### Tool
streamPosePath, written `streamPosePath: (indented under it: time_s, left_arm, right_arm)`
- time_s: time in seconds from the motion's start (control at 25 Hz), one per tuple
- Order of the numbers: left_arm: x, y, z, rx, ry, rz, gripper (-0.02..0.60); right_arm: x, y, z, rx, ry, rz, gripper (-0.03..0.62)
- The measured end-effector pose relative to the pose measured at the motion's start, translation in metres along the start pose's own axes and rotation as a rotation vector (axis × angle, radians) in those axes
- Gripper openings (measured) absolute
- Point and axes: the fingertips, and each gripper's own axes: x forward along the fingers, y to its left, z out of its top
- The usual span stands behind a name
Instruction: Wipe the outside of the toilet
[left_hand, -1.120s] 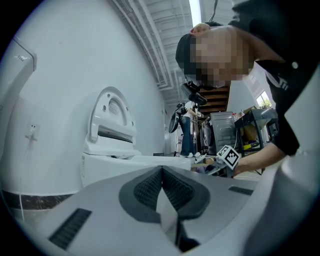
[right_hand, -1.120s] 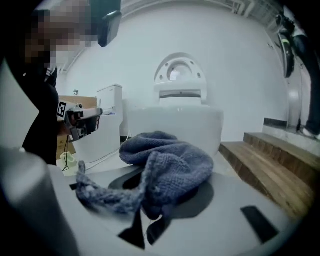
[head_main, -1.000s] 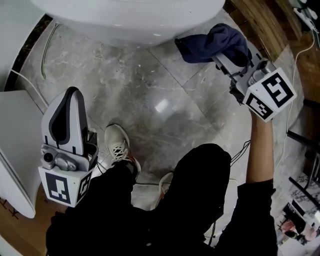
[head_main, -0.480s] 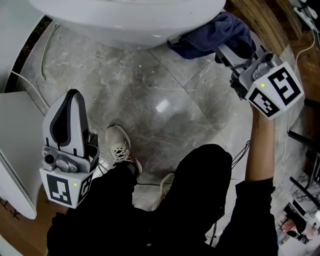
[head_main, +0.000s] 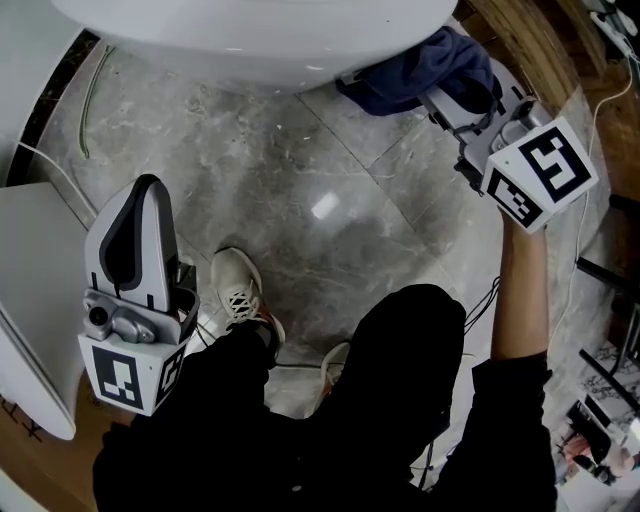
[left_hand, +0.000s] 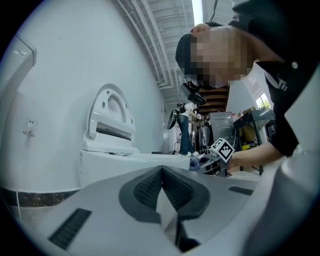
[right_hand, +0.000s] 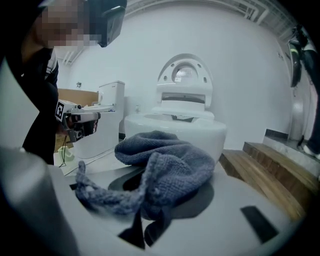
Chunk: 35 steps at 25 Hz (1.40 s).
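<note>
The white toilet bowl (head_main: 250, 40) fills the top of the head view; its raised lid and bowl (right_hand: 175, 125) face the right gripper view. My right gripper (head_main: 450, 95) is shut on a dark blue knitted cloth (head_main: 420, 70), which lies against the bowl's lower front right side. In the right gripper view the cloth (right_hand: 160, 170) drapes over the jaws. My left gripper (head_main: 135, 240) hangs low at the left, away from the toilet, shut with nothing between its pads (left_hand: 162, 192).
Grey marble floor tiles (head_main: 300, 200) lie under the bowl. A second white fixture (head_main: 30, 290) stands at the left. A wooden step (head_main: 530, 45) and cables (head_main: 600, 90) are at the right. The person's legs and shoes (head_main: 240, 295) stand below the bowl.
My right gripper has carried the cloth up and in against the toilet's front right side. The left gripper has stayed put.
</note>
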Motion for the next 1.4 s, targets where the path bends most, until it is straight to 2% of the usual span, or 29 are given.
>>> streamPosePath:
  time_s: [0.6, 0.76, 1.4]
  left_arm:
    - [0.0, 0.006, -0.005, -0.014, 0.009, 0.0, 0.009]
    - [0.0, 0.008, -0.007, -0.014, 0.014, 0.003, 0.009]
    - [0.002, 0.012, -0.015, -0.019, 0.042, -0.004, 0.01]
  right_arm:
    - [0.041, -0.006, -0.06, 0.052, 0.054, -0.008, 0.104]
    - [0.055, -0.006, -0.08, 0.036, 0.092, -0.016, 0.104]
    - [0.106, -0.01, -0.156, 0.081, 0.201, -0.035, 0.104]
